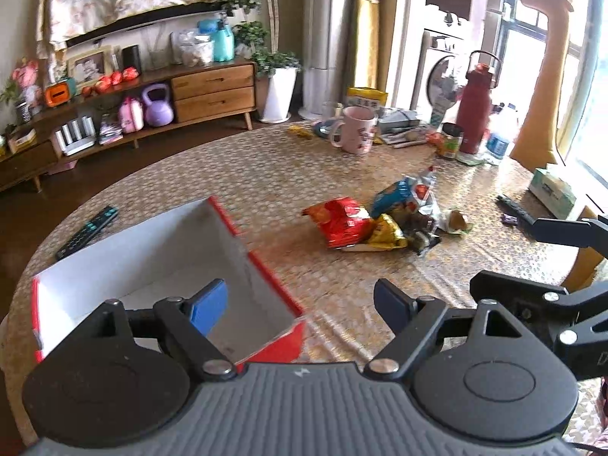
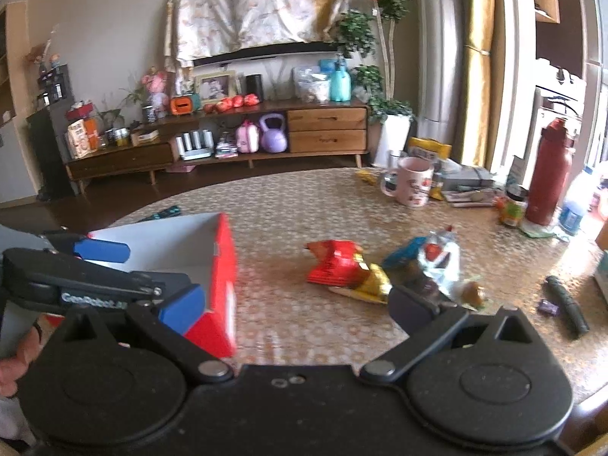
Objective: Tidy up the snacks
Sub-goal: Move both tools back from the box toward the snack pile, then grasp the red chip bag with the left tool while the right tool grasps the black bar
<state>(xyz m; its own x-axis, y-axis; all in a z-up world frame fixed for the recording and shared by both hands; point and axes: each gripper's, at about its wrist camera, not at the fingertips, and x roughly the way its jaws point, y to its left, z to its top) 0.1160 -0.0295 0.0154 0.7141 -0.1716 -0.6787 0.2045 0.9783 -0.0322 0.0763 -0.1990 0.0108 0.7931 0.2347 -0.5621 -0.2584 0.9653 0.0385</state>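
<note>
A pile of snack packs lies mid-table: a red bag (image 1: 342, 224) (image 2: 336, 264), a yellow pack (image 1: 385, 233) (image 2: 374, 285), a blue bag (image 1: 395, 193) (image 2: 404, 252) and a clear wrapper (image 2: 440, 262). To its left stands an open box (image 1: 266, 269) (image 2: 224, 258), red outside and white inside. My left gripper (image 1: 300, 304) is open and holds nothing; its left finger hangs over the box and the pile lies ahead to the right. My right gripper (image 2: 294, 307) is open and holds nothing, short of the pile, with the box at its left finger.
A pink mug (image 1: 357, 131), a red bottle (image 1: 475, 110) and a small jar (image 1: 452, 140) stand among clutter at the table's far side. A remote (image 1: 87, 231) lies left of the box. A tissue box (image 1: 551, 193) and a purple sweet (image 1: 509, 220) lie at the right.
</note>
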